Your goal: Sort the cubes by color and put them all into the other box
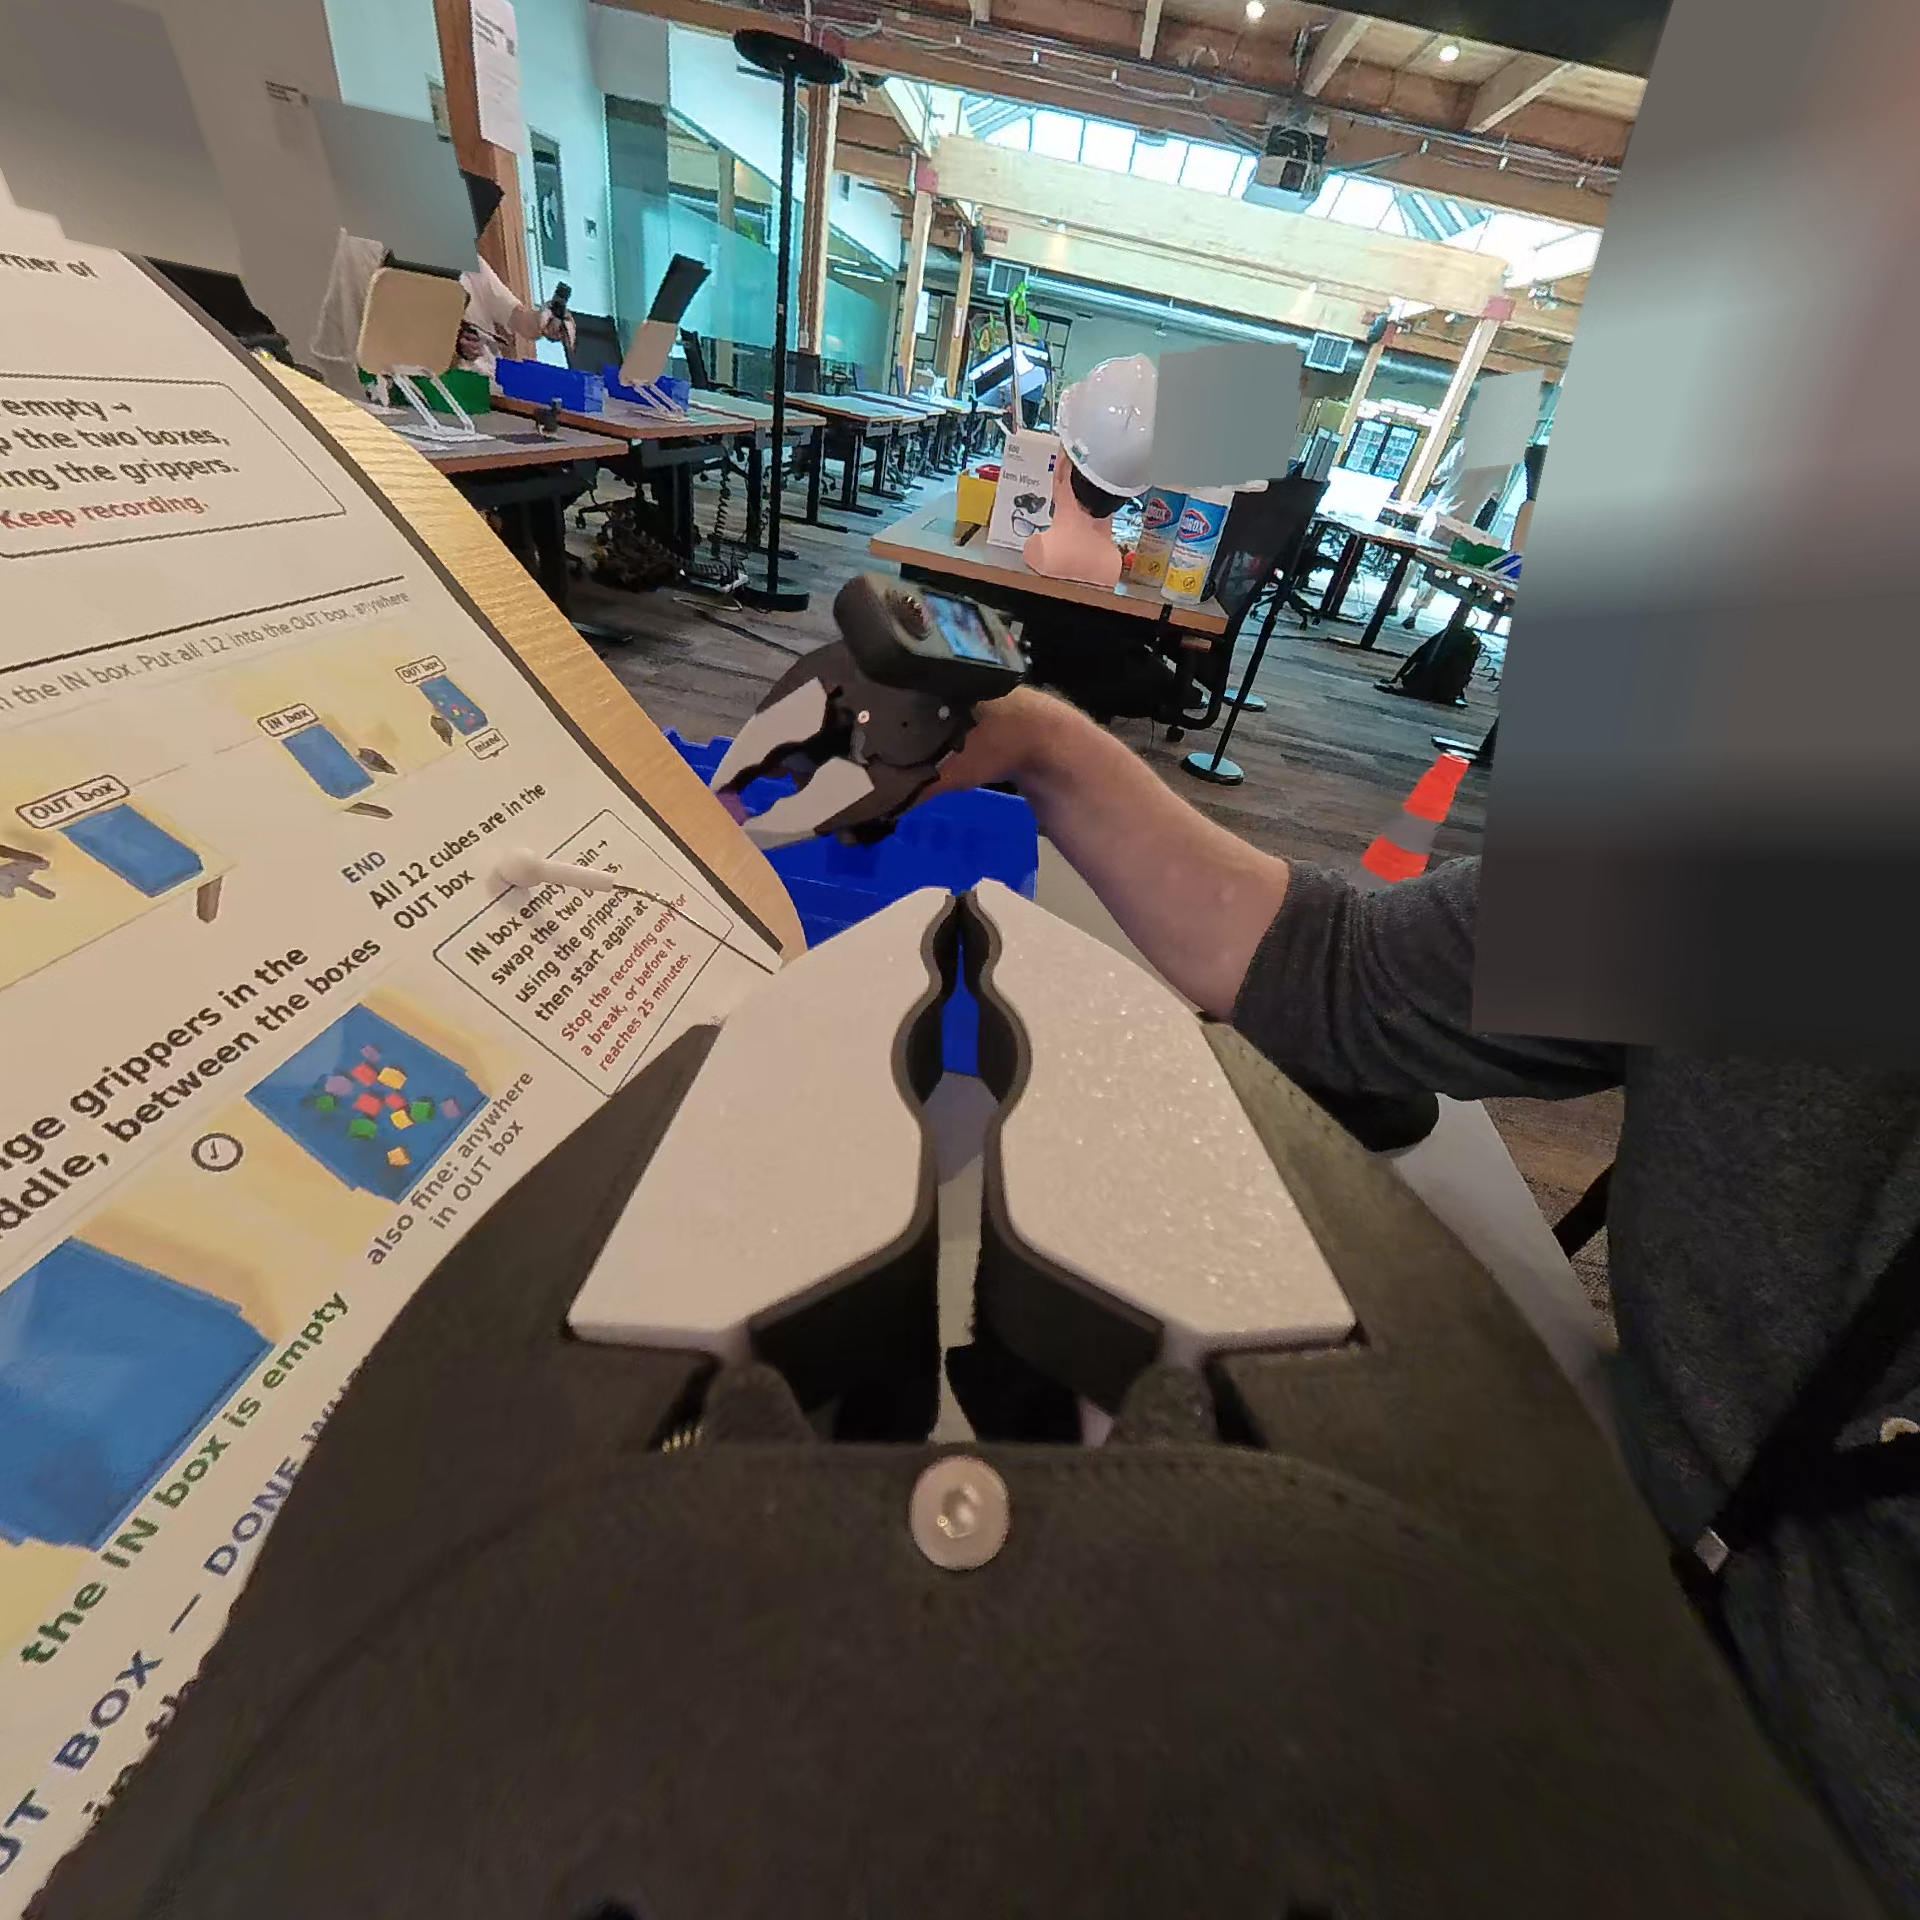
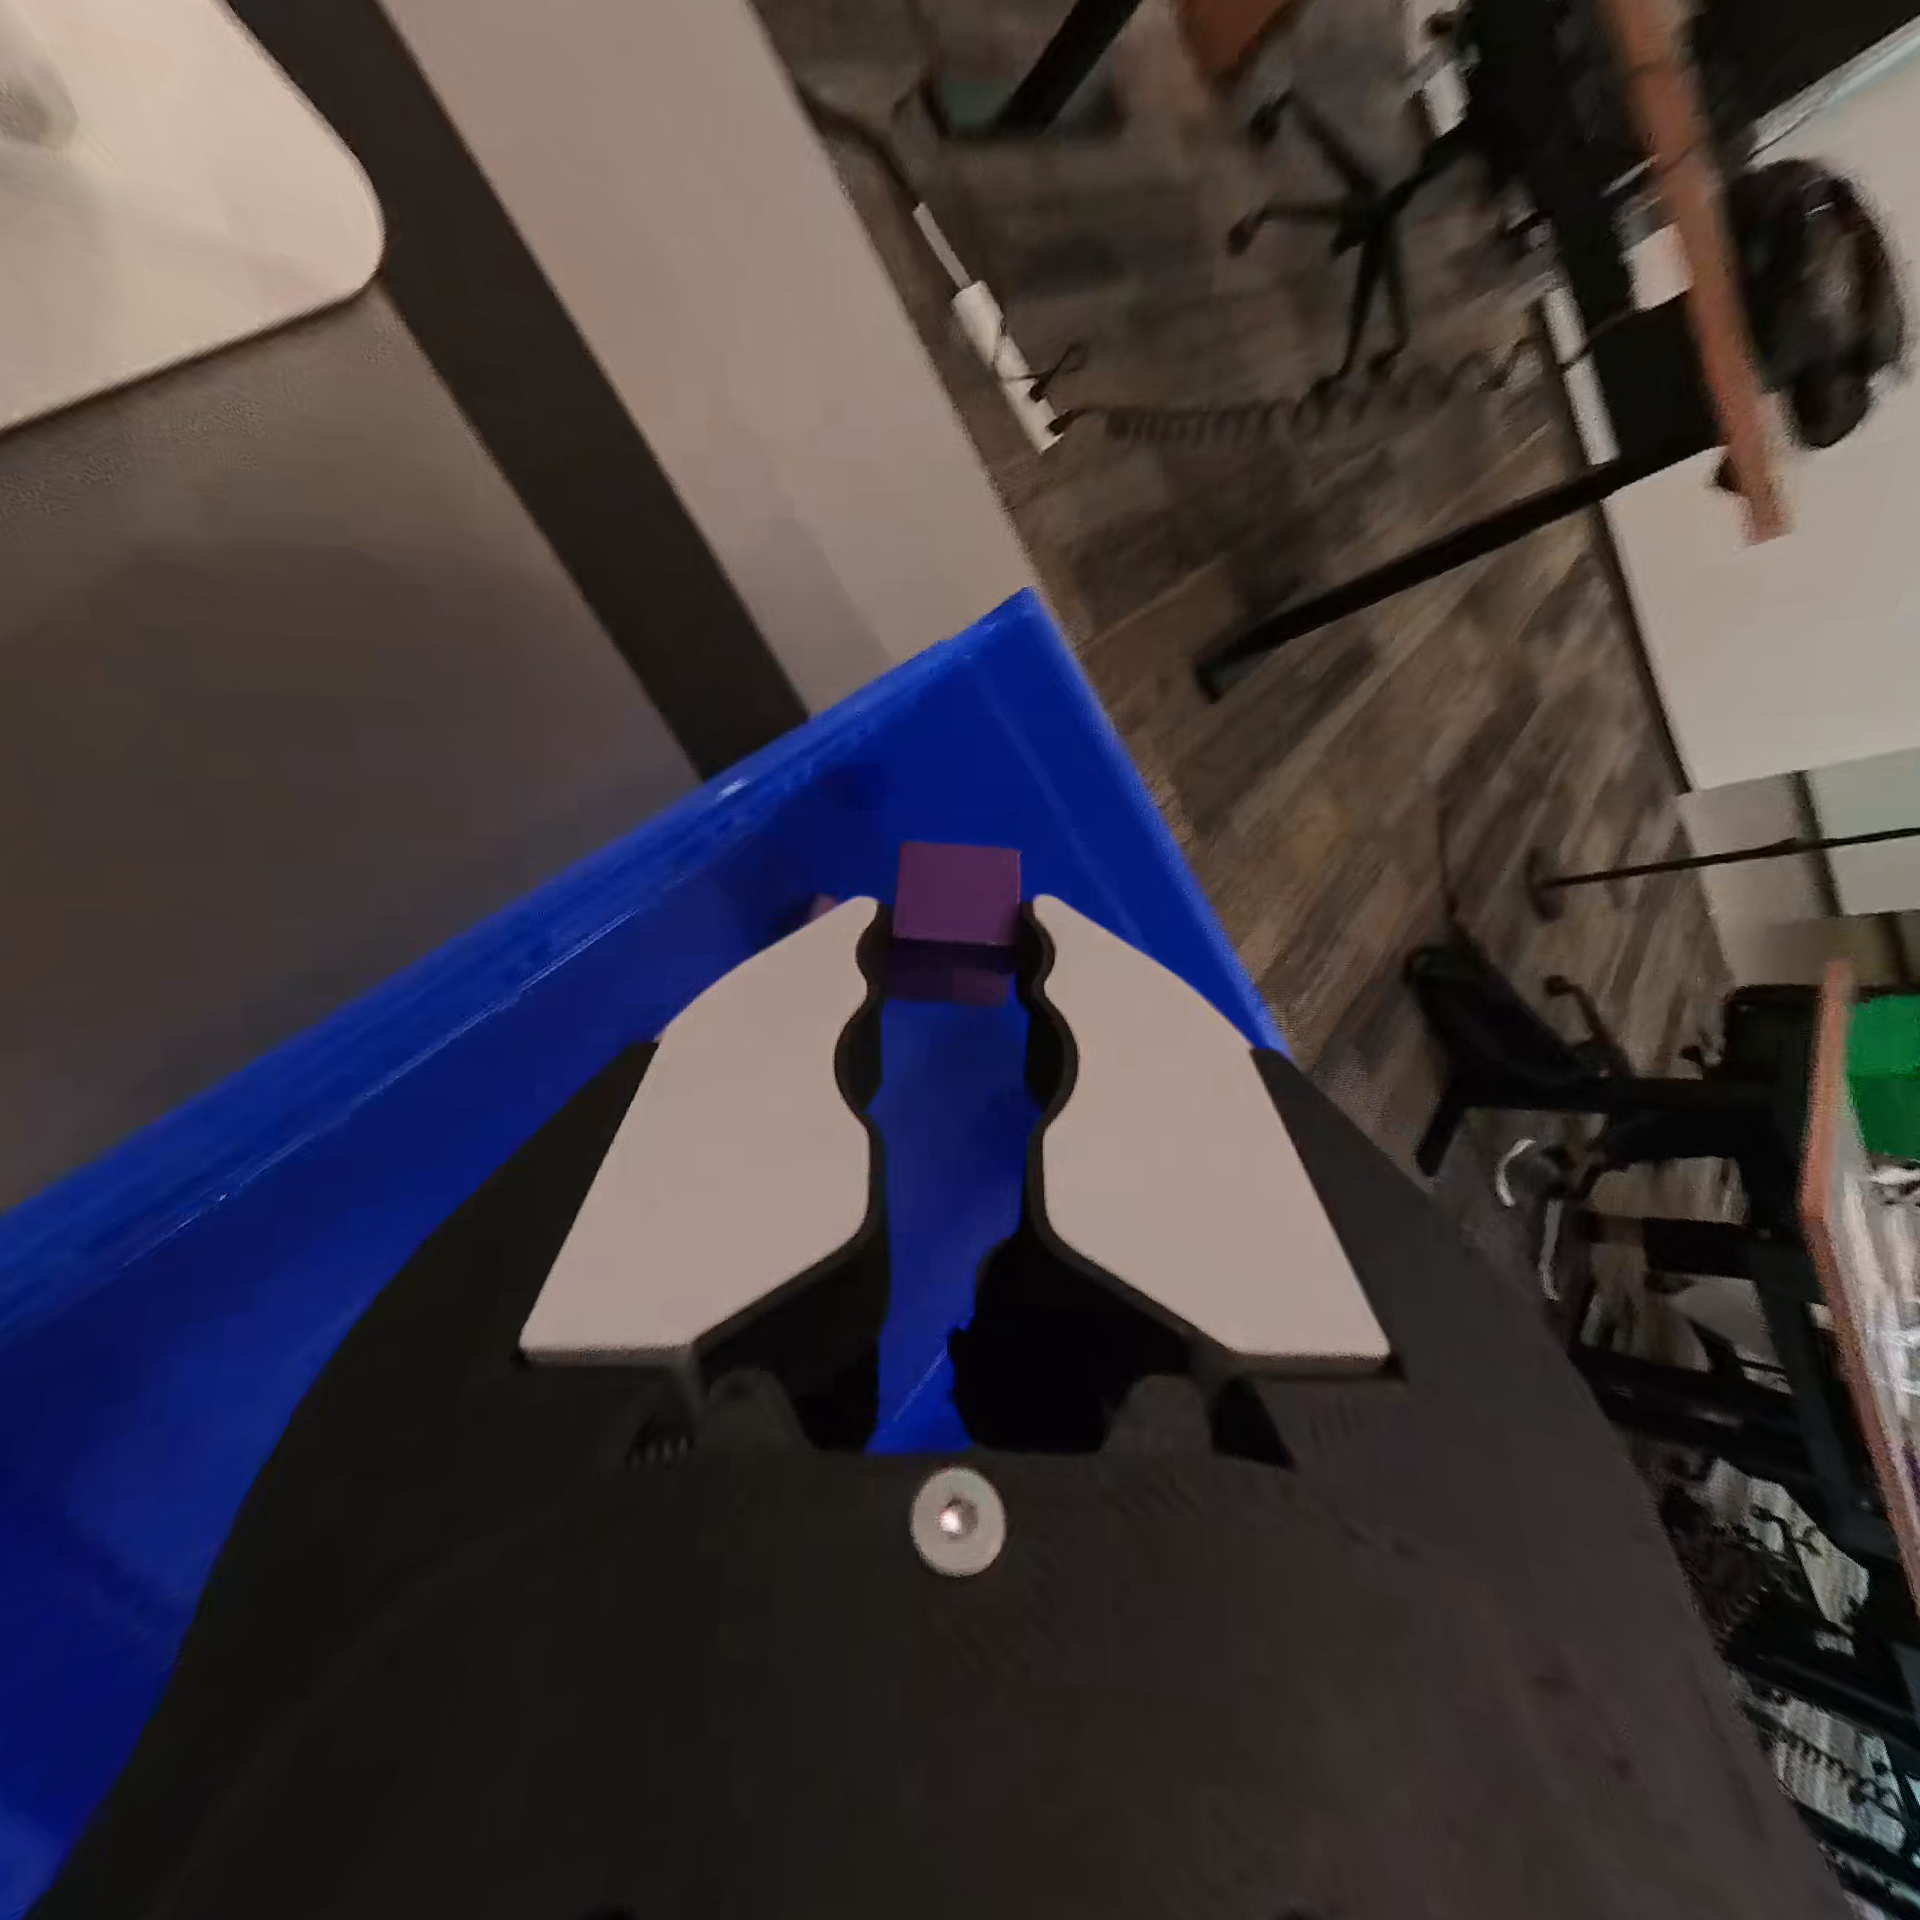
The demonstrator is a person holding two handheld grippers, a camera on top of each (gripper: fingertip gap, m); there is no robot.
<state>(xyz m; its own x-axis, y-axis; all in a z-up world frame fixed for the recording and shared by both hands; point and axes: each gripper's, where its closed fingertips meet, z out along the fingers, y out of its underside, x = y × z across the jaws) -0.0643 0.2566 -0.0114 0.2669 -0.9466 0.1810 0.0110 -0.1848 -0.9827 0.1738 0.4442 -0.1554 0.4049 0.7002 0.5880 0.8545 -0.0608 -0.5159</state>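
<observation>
Right wrist view: right gripper (image 2: pixel 954 914) clamps a purple cube (image 2: pixel 956 896) between its fingertips, over the corner of a blue box (image 2: pixel 582 894). Left gripper (image 1: pixel 961 914) fingertips together, bare, near an instruction sheet (image 1: pixel 260 831).

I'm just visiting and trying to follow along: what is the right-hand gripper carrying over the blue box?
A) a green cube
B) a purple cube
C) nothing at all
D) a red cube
B: in the right wrist view the right gripper has a purple cube pinched between its fingertips, above the corner of the blue box.
</observation>
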